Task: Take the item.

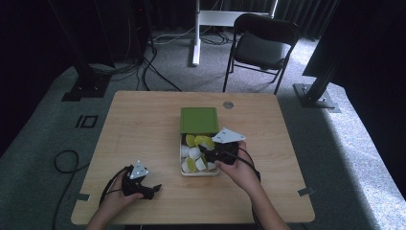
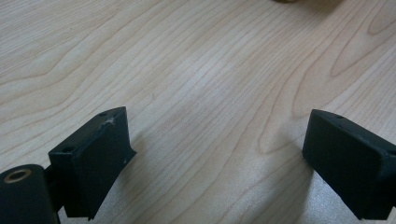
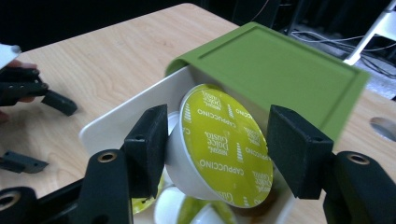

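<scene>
My right gripper is clamping a capsule just above the box at the tabletop's middle, lid facing my camera, jaws pinching its sides. My left gripper is resting released near the front left corner, well apart.

A white coffee capsule with a yellow-green foil lid printed "Cappuccino" sits tilted, lid facing up and toward the near side, over the white box of similar capsules at mid-bench. The box's green lid lies at its far end.
</scene>
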`<move>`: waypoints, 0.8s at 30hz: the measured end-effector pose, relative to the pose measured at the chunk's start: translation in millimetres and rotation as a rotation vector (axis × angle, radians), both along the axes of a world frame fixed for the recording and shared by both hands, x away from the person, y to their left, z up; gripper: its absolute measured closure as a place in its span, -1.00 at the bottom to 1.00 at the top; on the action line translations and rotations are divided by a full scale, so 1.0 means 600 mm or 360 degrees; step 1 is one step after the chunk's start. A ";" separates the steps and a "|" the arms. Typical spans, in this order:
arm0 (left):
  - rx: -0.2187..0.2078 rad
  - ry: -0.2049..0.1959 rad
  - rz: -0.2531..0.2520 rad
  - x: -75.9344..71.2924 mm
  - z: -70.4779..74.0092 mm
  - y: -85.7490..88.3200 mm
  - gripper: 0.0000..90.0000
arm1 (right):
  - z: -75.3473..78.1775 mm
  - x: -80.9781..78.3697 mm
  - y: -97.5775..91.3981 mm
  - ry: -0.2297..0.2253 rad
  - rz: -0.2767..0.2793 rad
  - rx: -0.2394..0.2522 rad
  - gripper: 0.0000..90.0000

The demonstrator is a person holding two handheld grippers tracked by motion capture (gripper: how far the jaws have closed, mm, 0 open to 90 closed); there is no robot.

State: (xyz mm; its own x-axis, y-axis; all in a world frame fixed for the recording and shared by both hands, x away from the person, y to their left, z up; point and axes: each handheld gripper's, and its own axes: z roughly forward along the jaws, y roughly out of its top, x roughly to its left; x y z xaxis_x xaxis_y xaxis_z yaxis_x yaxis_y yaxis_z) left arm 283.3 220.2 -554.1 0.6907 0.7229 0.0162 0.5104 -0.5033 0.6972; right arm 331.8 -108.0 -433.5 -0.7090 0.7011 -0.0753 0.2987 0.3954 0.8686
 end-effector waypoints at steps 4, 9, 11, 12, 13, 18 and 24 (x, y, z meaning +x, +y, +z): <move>-0.0002 0.0000 0.0001 0.000 0.000 0.000 -0.81 | 0.008 0.008 -0.017 -0.0022 -0.0059 0.0024 -0.12; -0.0003 0.0000 0.0001 0.000 0.000 0.000 -0.80 | 0.011 0.022 -0.041 -0.0041 -0.0140 0.0019 -0.12; -0.0003 0.0000 0.0001 0.000 0.000 0.000 -0.81 | 0.009 0.028 -0.051 -0.0044 -0.0170 0.0012 -0.12; -0.0003 0.0000 0.0001 0.000 0.000 0.000 -0.81 | 0.008 0.032 -0.056 -0.0047 -0.0190 0.0008 -0.12; -0.0004 0.0000 0.0001 0.000 0.000 0.000 -0.81 | 0.006 0.035 -0.060 -0.0046 -0.0209 -0.0001 -0.12; -0.0003 -0.0001 0.0001 0.000 0.000 0.000 -0.80 | -0.010 0.056 -0.085 -0.0023 -0.0296 -0.0001 -0.12; -0.0002 0.0002 0.0000 0.000 0.000 0.000 -0.80 | -0.038 0.083 -0.113 0.0008 -0.0407 -0.0030 -0.12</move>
State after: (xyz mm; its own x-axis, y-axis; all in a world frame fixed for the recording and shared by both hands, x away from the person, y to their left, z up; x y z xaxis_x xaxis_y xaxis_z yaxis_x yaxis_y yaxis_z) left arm 283.2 220.1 -554.2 0.6907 0.7230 0.0145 0.5113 -0.5024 0.6972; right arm 381.3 -175.9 -456.3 -0.5092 0.8562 -0.0872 0.3955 0.3227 0.8599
